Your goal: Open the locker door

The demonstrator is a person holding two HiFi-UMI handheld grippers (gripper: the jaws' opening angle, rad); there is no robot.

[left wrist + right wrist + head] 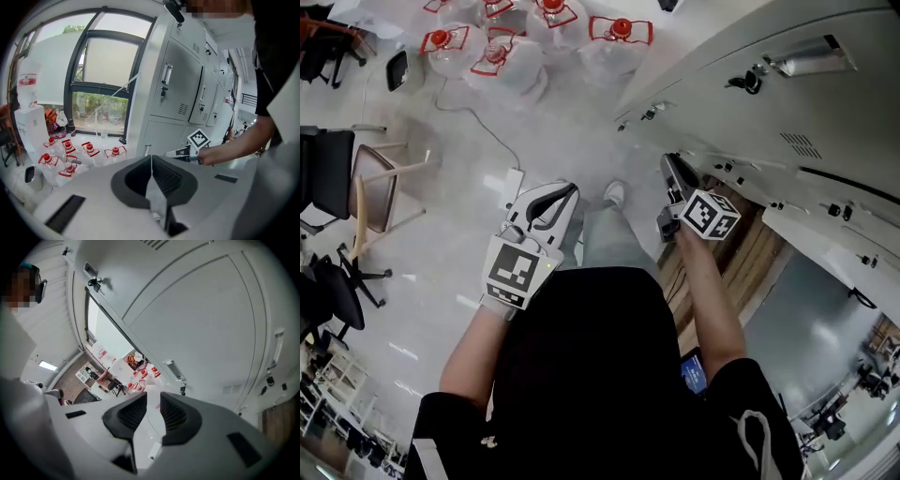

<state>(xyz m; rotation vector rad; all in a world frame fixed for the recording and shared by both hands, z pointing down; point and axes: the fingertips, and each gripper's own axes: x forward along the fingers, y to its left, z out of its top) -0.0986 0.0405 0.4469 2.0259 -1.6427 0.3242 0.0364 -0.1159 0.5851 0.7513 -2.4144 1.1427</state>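
A row of pale grey lockers (750, 84) runs along the right of the head view, with a bar handle (806, 58) and a key (748, 80) on one door. Lower right, one door panel (830, 248) stands out from the row, with brown wood beside it. My right gripper (672, 164) is held close to the locker fronts. Its jaws are a little apart with nothing between them (153, 401), facing a large flat locker door (211, 324) with a handle (276, 350). My left gripper (567, 192) hangs over the floor away from the lockers, its pads (157, 180) pressed together and empty.
Several water jugs with red caps (502, 47) stand on the floor ahead. A power strip with its cable (514, 183) lies near my shoe (615, 194). Chairs (375, 187) are at the left. A window (101, 84) and a water dispenser (28, 117) are beyond.
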